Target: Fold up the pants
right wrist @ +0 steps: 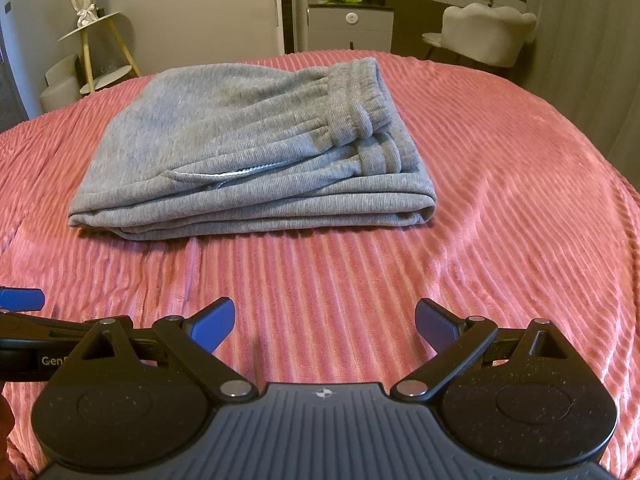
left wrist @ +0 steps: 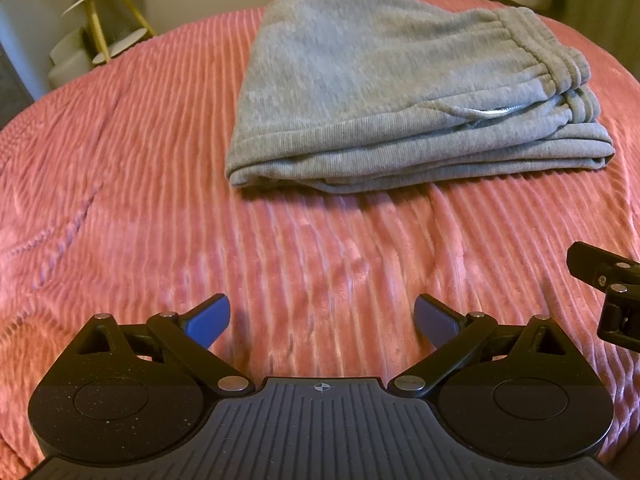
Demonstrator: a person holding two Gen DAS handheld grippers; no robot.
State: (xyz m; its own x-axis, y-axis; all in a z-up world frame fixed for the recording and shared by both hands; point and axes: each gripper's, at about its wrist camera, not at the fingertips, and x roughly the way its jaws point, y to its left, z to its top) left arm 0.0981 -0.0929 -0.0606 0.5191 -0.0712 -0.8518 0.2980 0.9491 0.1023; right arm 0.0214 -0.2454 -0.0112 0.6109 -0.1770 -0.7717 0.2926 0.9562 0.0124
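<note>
Left wrist view first: I'm holding my left tongs [left wrist: 322,322] low over the bed, and they're gaping wide with nothing between the blue pads [left wrist: 210,320]. Ahead of them the grey pants [left wrist: 400,92] are lying folded into a thick stack on the pink ribbed bedspread [left wrist: 140,160], well apart from my tips. The elastic waistband [left wrist: 532,48] is sitting on top toward the right end of the stack, and a pale zipper edge [left wrist: 494,111] is peeking out of the layers just below it. Part of my right tongs [left wrist: 608,280] is poking in at the right edge, only black linkage showing. Far back on the left, a small round side table with yellow legs [left wrist: 108,20] is standing beside the bed.

Right wrist view now: I'm keeping my right tongs [right wrist: 324,324] spread wide too, empty, hovering above bare bedspread [right wrist: 520,200]. The folded pants [right wrist: 240,152] are resting ahead and slightly left of centre, waistband [right wrist: 360,100] up top at the right, layered folded edges facing me. One blue pad of my left tongs [right wrist: 20,298] is showing at the far left edge, level with my own tips. Behind the bed I'm seeing a pale upholstered chair [right wrist: 488,28] on the right, a grey cabinet [right wrist: 350,26] near the middle, and the yellow-legged side table [right wrist: 100,40] on the left.
</note>
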